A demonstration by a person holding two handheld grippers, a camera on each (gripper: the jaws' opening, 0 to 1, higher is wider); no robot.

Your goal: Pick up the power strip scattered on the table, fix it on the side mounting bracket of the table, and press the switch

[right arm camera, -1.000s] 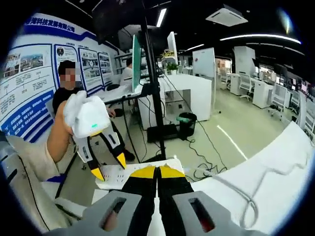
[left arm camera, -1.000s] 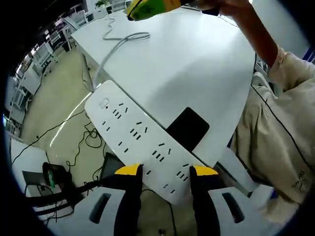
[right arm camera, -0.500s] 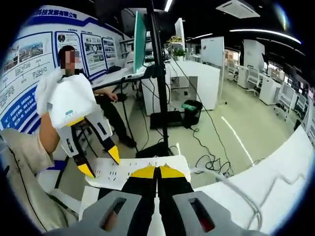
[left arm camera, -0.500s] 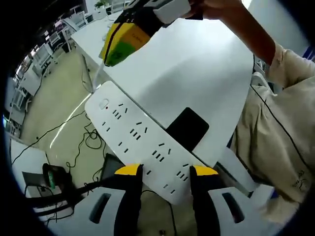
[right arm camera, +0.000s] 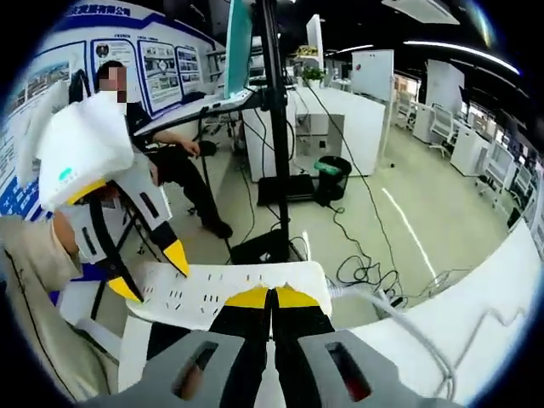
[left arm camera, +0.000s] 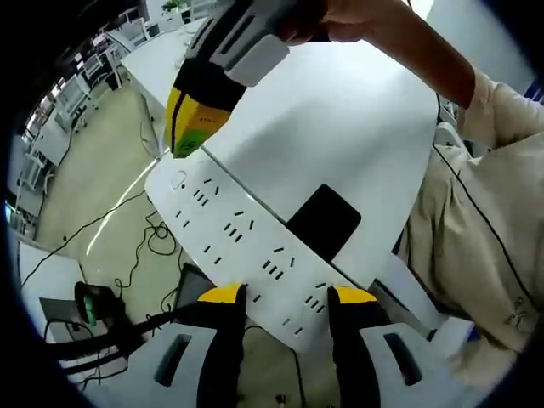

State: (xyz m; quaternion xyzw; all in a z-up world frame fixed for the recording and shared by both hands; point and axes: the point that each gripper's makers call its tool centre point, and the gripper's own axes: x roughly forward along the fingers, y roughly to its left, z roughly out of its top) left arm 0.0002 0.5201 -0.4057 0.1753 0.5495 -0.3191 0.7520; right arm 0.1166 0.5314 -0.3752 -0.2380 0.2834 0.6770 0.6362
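Gripping one end of the white power strip (left arm camera: 242,242) at the worktop (left arm camera: 340,119) edge, the left tool (left arm camera: 287,296) steadies it; the right tool (left arm camera: 191,127), jaws closed, hovers over its far end.

The power strip (left arm camera: 246,246) is smooth white plastic (faintly glossy), beside a matt white counter (left arm camera: 340,110); the floor (right arm camera: 425,221) beyond is polished and reflective.

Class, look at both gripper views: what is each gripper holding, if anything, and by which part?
The left gripper clamps the white power strip at its end opposite the switch. The right gripper, shut, holds nothing; its tips sit near the strip's switch end.
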